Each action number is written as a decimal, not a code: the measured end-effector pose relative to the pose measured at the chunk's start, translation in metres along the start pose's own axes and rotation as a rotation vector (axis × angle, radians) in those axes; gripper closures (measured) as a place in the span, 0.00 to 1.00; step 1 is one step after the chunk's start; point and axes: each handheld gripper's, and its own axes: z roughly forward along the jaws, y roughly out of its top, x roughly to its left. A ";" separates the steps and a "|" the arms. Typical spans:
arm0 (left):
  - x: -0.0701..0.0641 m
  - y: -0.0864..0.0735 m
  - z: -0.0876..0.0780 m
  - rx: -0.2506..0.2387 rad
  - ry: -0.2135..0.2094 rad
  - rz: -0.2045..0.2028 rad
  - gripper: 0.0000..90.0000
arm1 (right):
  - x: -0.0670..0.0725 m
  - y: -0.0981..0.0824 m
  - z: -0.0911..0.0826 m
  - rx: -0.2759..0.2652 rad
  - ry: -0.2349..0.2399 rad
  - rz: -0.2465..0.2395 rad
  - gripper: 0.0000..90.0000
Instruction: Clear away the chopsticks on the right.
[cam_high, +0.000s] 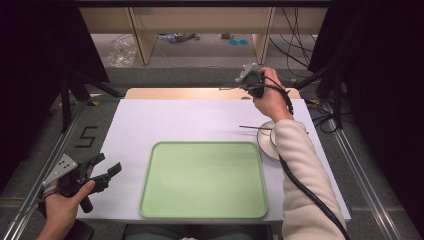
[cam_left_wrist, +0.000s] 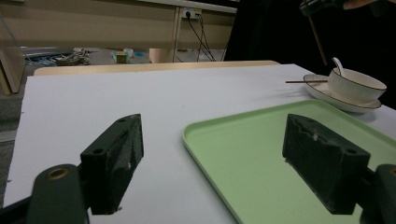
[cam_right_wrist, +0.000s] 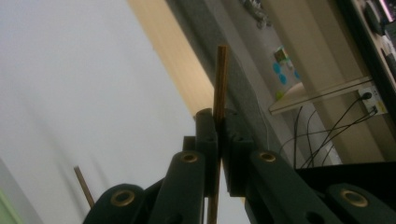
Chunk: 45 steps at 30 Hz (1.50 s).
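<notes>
Green tray (cam_high: 204, 180) fills the desk's near middle. My left gripper (cam_high: 100, 172) idles wide open, empty. My right gripper (cam_high: 248, 82) pinches one chopstick (cam_right_wrist: 219, 79) above the far right corner; thin stick, could swivel or slip out.

Thin brown chopstick (cam_right_wrist: 220, 79) clamped upright between fingers, second chopstick (cam_high: 254, 127) apparently resting level across saucer rim (cam_left_wrist: 314, 87)

Right claw (cam_high: 248, 80) raised far over the table, jaws clamped; left claw (cam_high: 107, 167) low, agape.
</notes>
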 end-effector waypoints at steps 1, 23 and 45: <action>0.000 0.000 0.000 0.000 0.000 0.000 0.23 | -0.002 0.001 -0.003 -0.020 0.001 0.027 0.97; 0.000 0.000 0.000 0.002 -0.002 0.005 0.23 | -0.014 0.013 -0.054 -0.211 0.098 0.478 0.97; 0.000 0.000 0.000 0.003 -0.003 0.010 0.23 | 0.020 -0.017 -0.036 0.262 0.256 0.912 0.97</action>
